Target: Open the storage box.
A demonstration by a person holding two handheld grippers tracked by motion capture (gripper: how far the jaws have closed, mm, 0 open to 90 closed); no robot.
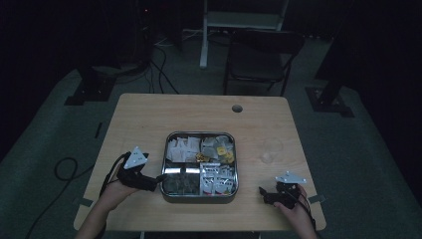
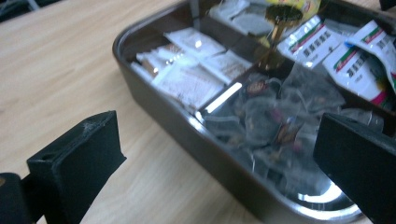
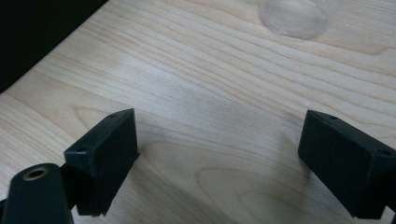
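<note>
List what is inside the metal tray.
The metal tray has four compartments: white sachets, clear dark tea bags, red-and-green packets and yellow-tagged bags. Most of the tray floor is covered.

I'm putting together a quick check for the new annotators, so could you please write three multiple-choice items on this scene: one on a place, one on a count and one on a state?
1. Where does the clear glass cup stand relative to the metal tray?
A. inside it
B. on the table to its right
C. on the table to its left

2. How many compartments does the tray have?
A. two
B. four
C. six

3. How do the jaws of the right gripper stand?
A. wide open over bare table
B. shut on a sachet
C. shut on the cup

Answers: 1 B, the high view shows the cup on the wood right of the tray. 2 B, crossed dividers make four sections. 3 A, the right gripper view shows the jaws apart with nothing between.
</note>
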